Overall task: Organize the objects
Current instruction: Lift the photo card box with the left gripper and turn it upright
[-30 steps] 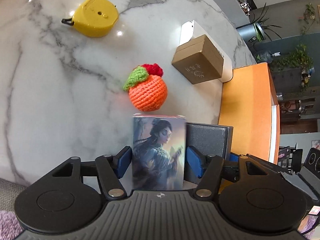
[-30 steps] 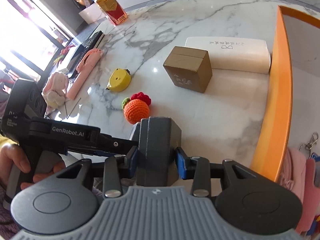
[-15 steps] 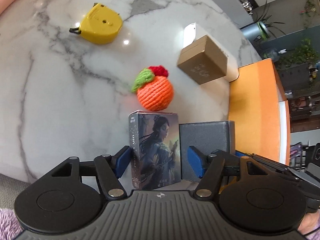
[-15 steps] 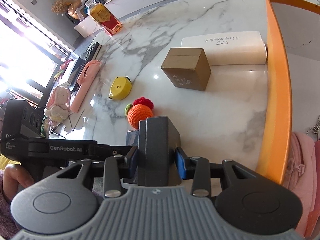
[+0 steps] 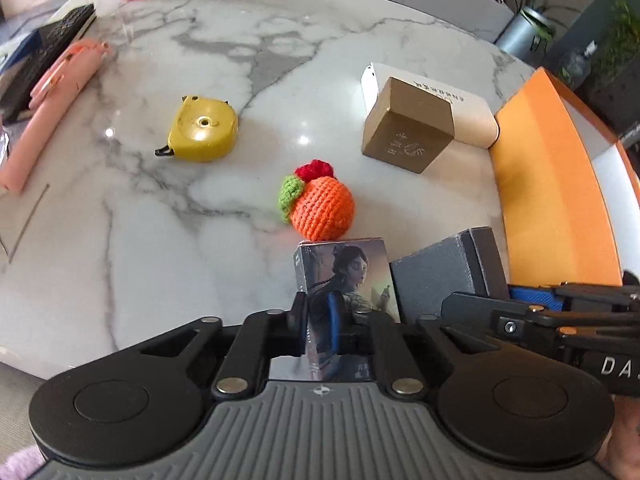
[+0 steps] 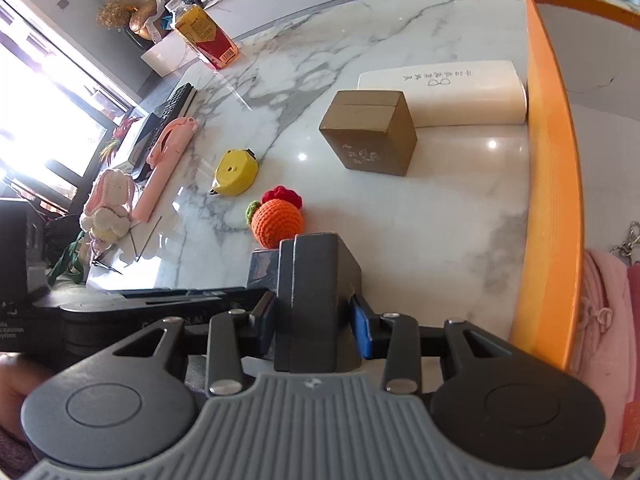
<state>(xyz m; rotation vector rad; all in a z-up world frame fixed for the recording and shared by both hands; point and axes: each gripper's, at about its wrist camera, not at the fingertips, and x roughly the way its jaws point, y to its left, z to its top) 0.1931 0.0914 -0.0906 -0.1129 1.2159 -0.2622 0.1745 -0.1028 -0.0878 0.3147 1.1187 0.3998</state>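
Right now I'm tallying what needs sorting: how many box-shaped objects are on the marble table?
4: picture-printed card box nearest, dark grey box beside it, brown cardboard cube farther back, flat white box behind that. Others may be hidden.

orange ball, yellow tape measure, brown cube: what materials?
Orange ball: crocheted yarn, matte; stitch rows show. Yellow tape measure: probably hard plastic, glossy; highlight on its face. Brown cube: looks like cardboard with a dull gold-brown finish; lid seam shows in the right wrist view.

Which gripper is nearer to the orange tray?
Right. The right gripper, fingers clamped on the gray box, sits just beside the orange tray. The left gripper, fingers shut, is farther away, on the gray box's other side, by the picture card box.
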